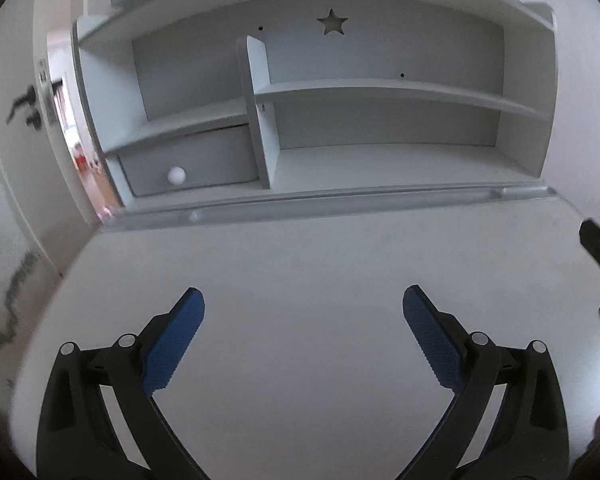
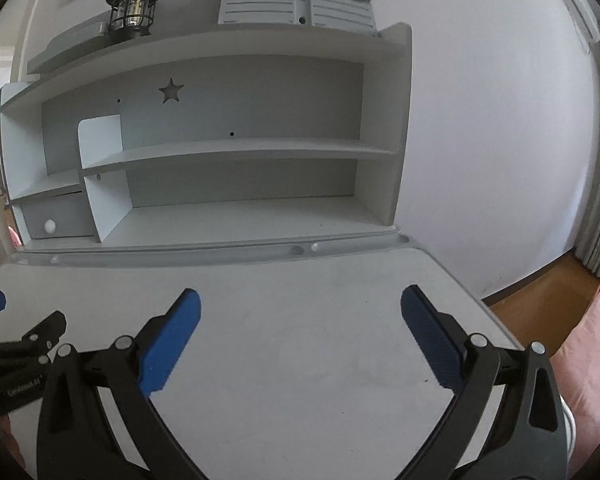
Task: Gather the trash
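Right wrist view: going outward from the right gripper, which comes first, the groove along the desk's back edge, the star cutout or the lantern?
From the right gripper:
1. Groove, just past the bare desk top, straight ahead.
2. Star cutout, in the shelf unit's back panel, left of centre.
3. Lantern, on top of the shelf unit, upper left.

I count two tongs of mine, the left tongs [image 1: 303,300] and the right tongs [image 2: 300,300], over one table [image 2: 300,300]. At the back of the table stands one shelf unit [image 2: 396,120]. On top of it: one lantern [image 2: 134,4] and one slatted grey panel [image 2: 296,0]. In its back panel is one star cutout [image 2: 171,91]; at its lower left, one drawer [image 2: 58,222] with one round white knob [image 2: 50,225].
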`<state>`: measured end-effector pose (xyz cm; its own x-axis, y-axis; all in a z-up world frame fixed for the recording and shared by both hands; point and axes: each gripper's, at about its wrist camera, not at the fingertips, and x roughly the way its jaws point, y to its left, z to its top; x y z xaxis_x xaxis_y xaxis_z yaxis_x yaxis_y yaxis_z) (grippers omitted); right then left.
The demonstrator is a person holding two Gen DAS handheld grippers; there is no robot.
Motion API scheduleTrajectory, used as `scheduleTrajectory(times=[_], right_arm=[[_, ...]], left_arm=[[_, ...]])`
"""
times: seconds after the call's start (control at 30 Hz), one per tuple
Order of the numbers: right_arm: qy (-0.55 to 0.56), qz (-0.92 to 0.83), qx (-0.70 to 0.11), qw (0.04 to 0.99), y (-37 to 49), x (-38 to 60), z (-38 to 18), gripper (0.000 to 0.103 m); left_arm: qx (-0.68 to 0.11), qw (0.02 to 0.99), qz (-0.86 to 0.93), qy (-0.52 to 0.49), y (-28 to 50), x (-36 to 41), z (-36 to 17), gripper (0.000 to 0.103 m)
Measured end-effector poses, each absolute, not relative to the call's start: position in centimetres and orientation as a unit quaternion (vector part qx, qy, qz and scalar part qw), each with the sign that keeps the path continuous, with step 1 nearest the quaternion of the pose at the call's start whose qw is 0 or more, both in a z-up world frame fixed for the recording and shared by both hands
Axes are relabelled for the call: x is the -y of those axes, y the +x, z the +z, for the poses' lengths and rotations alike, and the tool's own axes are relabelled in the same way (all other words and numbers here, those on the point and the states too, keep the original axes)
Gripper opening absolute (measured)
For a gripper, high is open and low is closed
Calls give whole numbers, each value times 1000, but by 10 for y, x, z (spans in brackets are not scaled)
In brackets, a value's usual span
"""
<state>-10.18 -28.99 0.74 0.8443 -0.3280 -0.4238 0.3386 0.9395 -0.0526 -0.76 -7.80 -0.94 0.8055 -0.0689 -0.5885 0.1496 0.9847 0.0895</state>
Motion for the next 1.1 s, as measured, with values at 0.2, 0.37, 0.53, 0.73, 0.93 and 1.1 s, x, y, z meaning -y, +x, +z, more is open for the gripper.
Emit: scheduleTrajectory(times=[0.2, 0.37, 0.53, 0.73, 0.93, 1.1], right_arm=[[-22, -197, -246, 949, -95, 280, 4, 97], [-23, -201, -247, 948, -96, 278, 3, 97], [-20, -206, -250, 946, -96, 280, 3, 97], [-8, -209, -253, 945, -97, 286, 3, 97], [-2, -209, -260, 943, -95, 288, 2, 97], [-1, -211, -260, 942, -95, 288, 2, 97]], left_arm=[[-315, 946, -49, 62, -5, 78, -12, 97], [-308, 948, -57, 61, -8, 78, -11, 97], [-298, 950, -54, 72, -12, 83, -9, 97], [-295, 951, -55, 77, -12, 85, -8, 97], [-299, 949, -56, 77, -11, 86, -8, 97], [-300, 949, -55, 75, -11, 85, -8, 97]])
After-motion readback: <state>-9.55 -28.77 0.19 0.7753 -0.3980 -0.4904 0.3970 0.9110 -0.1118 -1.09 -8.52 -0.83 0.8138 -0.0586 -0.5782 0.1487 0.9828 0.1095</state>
